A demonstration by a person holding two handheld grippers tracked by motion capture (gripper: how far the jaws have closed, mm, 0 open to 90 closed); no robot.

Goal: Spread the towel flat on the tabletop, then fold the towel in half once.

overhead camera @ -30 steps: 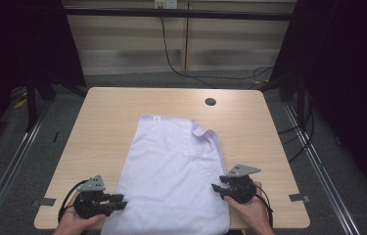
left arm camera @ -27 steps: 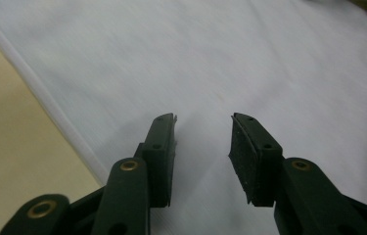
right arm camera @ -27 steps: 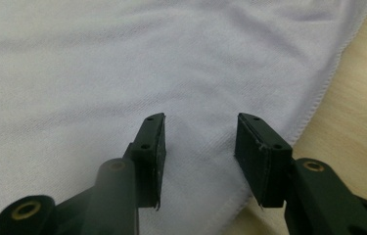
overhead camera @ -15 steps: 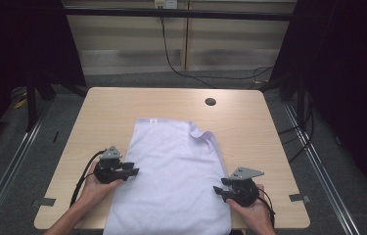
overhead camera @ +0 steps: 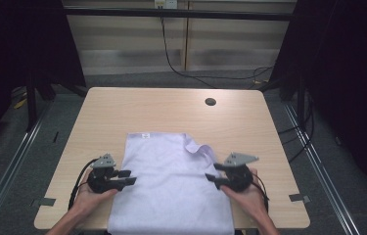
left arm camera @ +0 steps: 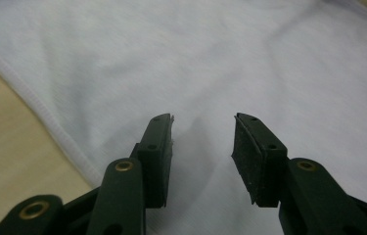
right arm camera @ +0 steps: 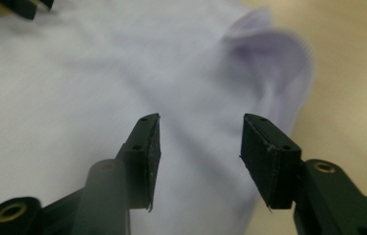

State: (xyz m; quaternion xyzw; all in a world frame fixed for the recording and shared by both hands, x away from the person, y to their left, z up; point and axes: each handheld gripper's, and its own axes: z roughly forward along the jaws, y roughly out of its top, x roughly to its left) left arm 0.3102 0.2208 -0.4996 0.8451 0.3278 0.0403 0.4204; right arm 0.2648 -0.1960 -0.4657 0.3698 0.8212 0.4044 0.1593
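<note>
Our left gripper point(overhead camera: 122, 178) and right gripper point(overhead camera: 216, 178) are black, each topped by a grey three-cornered plate, with a black cable trailing behind. Our fingers point(left arm camera: 155, 156) carry ribbed black pads, small screws and brass-coloured rivets.

Light wood table point(overhead camera: 122, 112), rounded corners, dark floor around it. Round black hole point(overhead camera: 210, 102) in the top at approx 1 o'clock from centre. Pale lilac shirt point(overhead camera: 171, 186) lies flat on it, centre to 6 o'clock, bottom edge hanging over the near side. One fold sticks up at the shirt's 2 o'clock corner.
</note>
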